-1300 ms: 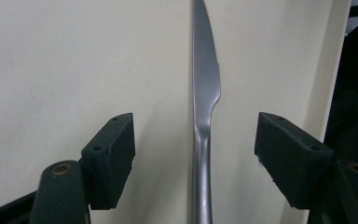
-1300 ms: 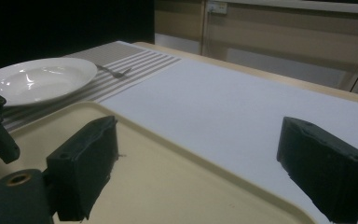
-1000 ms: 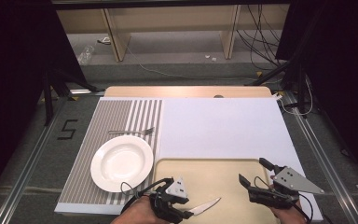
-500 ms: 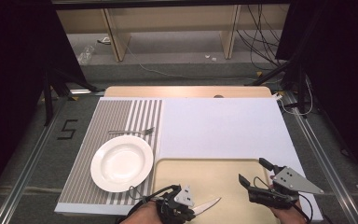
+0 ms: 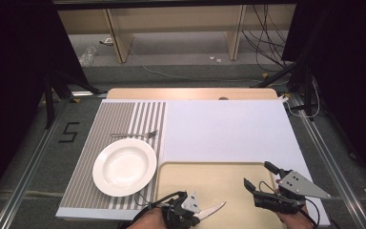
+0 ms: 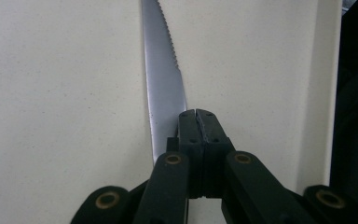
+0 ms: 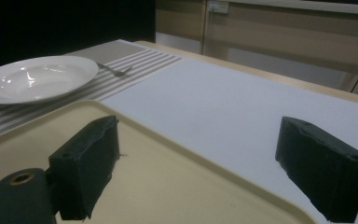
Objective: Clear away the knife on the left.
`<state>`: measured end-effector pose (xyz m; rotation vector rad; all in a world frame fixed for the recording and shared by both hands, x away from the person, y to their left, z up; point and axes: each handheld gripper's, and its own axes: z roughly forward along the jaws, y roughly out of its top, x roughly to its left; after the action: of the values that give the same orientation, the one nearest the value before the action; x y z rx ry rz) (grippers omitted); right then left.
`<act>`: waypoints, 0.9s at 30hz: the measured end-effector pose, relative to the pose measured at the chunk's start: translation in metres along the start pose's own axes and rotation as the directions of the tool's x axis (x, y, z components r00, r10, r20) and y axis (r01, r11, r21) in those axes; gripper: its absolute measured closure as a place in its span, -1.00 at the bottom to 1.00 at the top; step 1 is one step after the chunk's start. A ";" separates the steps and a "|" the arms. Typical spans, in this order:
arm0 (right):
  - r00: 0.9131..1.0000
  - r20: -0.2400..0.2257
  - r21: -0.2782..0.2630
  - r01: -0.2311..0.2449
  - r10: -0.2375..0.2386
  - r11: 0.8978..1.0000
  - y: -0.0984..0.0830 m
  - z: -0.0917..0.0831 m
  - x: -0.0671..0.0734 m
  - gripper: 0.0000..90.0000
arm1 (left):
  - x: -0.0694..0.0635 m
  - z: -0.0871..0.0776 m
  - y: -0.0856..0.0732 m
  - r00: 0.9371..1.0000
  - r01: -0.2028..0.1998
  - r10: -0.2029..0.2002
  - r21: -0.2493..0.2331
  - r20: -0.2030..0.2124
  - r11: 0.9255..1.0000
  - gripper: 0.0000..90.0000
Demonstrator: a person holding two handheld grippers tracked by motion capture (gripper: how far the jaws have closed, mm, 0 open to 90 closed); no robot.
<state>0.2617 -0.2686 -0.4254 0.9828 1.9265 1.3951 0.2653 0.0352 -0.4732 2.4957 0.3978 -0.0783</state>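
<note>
- Left gripper (image 5: 198, 215), at the near edge of the table: its jaws have just been closing and now meet on the handle end of a knife (image 5: 213, 210); in the left gripper view the jaw tips stand pressed together with the blade (image 6: 164, 88) rising just beside them.
- Knife: bright steel, serrated along one edge, curved toward its tip. It points away from the left gripper toward the right, over the near part of the cream tray (image 5: 228, 176).
- Right gripper (image 5: 259, 177), over the tray's right end: jaws spread wide, nothing between them.
- Farther left: white plate (image 5: 124, 166) on a striped mat (image 5: 114, 119).
- Beyond the plate: fork (image 5: 134, 135) on the mat.
</note>
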 end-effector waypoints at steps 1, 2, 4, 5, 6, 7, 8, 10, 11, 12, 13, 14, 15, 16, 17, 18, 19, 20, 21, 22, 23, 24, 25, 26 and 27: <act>1.000 0.000 0.000 -0.002 0.002 1.000 0.000 0.000 0.000 -0.69 | 0.001 0.000 0.000 1.000 0.003 -0.003 0.003 -0.003 1.000 0.98; 1.000 0.000 0.000 -0.001 0.001 1.000 0.000 0.000 0.000 -0.68 | 0.001 0.000 0.000 1.000 0.014 -0.014 0.004 0.000 1.000 0.98; 1.000 0.000 0.000 0.000 0.000 1.000 0.000 0.000 0.000 -0.69 | 0.002 0.000 0.000 1.000 0.017 -0.017 0.004 -0.003 1.000 0.98; 1.000 -0.001 -0.001 -0.001 0.001 1.000 0.000 0.000 0.000 -0.68 | 0.002 0.000 0.000 1.000 0.016 -0.016 0.005 -0.008 1.000 0.98; 1.000 -0.001 -0.001 -0.001 0.001 1.000 0.000 0.000 0.000 -0.68 | 0.002 -0.001 0.000 1.000 0.017 -0.017 0.004 -0.010 1.000 0.98; 1.000 -0.001 0.001 -0.001 0.001 1.000 0.000 0.000 0.000 -0.69 | 0.003 -0.001 0.000 1.000 0.018 -0.018 0.005 -0.011 1.000 0.98; 1.000 -0.001 0.001 0.000 0.000 1.000 0.000 0.000 0.000 -0.69 | 0.003 -0.001 0.000 1.000 0.022 -0.022 0.005 -0.015 1.000 0.98; 1.000 -0.001 0.000 -0.002 0.002 1.000 0.000 0.000 0.000 -0.69 | 0.004 -0.001 0.000 0.999 0.030 -0.030 0.004 -0.025 1.000 0.98; 1.000 -0.003 0.001 -0.004 0.004 1.000 0.000 0.000 0.000 -0.69 | 0.005 -0.002 -0.001 0.999 0.034 -0.033 0.003 -0.029 0.999 0.98; 1.000 -0.003 0.001 -0.004 0.004 1.000 0.000 0.000 0.000 -0.69 | 0.006 -0.002 -0.001 0.999 0.038 -0.038 0.002 -0.031 0.999 0.98; 1.000 -0.002 0.001 -0.004 0.004 1.000 0.000 0.000 0.000 -0.69 | 0.007 -0.002 -0.001 0.999 0.041 -0.041 0.002 -0.034 0.999 0.98; 1.000 -0.001 0.000 -0.003 0.003 1.000 0.000 0.000 0.000 -0.68 | 0.007 -0.003 -0.001 0.998 0.044 -0.044 0.001 -0.039 0.999 0.98; 1.000 -0.002 -0.001 -0.002 0.002 1.000 0.000 0.000 0.000 -0.68 | 0.008 -0.003 -0.002 0.998 0.049 -0.049 0.000 -0.045 0.999 0.98; 1.000 -0.002 -0.001 -0.002 0.002 1.000 0.000 0.000 0.000 -0.68 | 0.008 -0.003 -0.002 0.998 0.049 -0.049 0.000 -0.045 0.999 0.98; 1.000 -0.003 0.000 -0.003 0.003 1.000 0.000 0.000 0.000 -0.69 | 0.009 -0.003 -0.002 0.997 0.055 -0.055 -0.002 -0.051 0.998 0.98; 1.000 -0.002 -0.001 -0.001 0.001 1.000 0.000 0.000 0.000 -0.68 | 0.010 -0.004 -0.002 0.997 0.057 -0.057 -0.002 -0.053 0.998 0.98; 1.000 -0.002 -0.002 -0.001 0.001 1.000 0.000 0.000 0.000 -0.68 | 0.011 -0.004 -0.002 0.997 0.059 -0.059 -0.002 -0.053 0.998 0.98; 1.000 -0.002 -0.002 -0.002 0.002 1.000 0.000 -0.001 0.000 -0.68 | 0.011 -0.004 -0.002 0.997 0.059 -0.059 -0.002 -0.053 0.998 0.98; 1.000 -0.002 -0.002 -0.005 0.005 1.000 0.001 0.000 0.000 -0.68 | 0.012 -0.004 -0.003 0.996 0.068 -0.068 -0.004 -0.057 0.998 0.98; 1.000 -0.002 -0.002 -0.005 0.005 1.000 0.001 0.000 0.000 -0.68 | 0.012 -0.004 -0.003 0.996 0.068 -0.068 -0.004 -0.057 0.998 0.98; 1.000 -0.002 -0.002 0.000 0.000 1.000 0.000 0.000 0.000 -0.68 | 0.012 -0.005 -0.003 0.996 0.071 -0.071 -0.003 -0.055 0.997 0.98; 1.000 -0.002 -0.002 0.000 0.000 1.000 0.000 -0.001 0.000 -0.68 | 0.014 -0.005 -0.004 0.995 0.077 -0.078 -0.006 -0.059 0.997 0.98; 1.000 -0.002 0.003 0.000 0.000 1.000 0.001 -0.001 0.000 -0.68 | 0.014 -0.005 -0.004 0.995 0.077 -0.078 -0.006 -0.059 0.997 0.98; 1.000 -0.002 0.003 0.000 0.000 1.000 0.001 -0.001 0.000 -0.68 | 0.015 -0.005 -0.004 0.995 0.080 -0.080 -0.005 -0.061 0.997 0.98; 1.000 -0.002 0.003 0.000 0.000 1.000 0.001 -0.001 0.000 -0.68 | 0.015 -0.006 -0.004 0.995 0.080 -0.081 -0.004 -0.065 0.997 0.98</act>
<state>0.2611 -0.2691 -0.4245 0.9833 1.9298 1.3942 0.2783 0.0457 -0.4730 2.4852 0.5257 -0.0283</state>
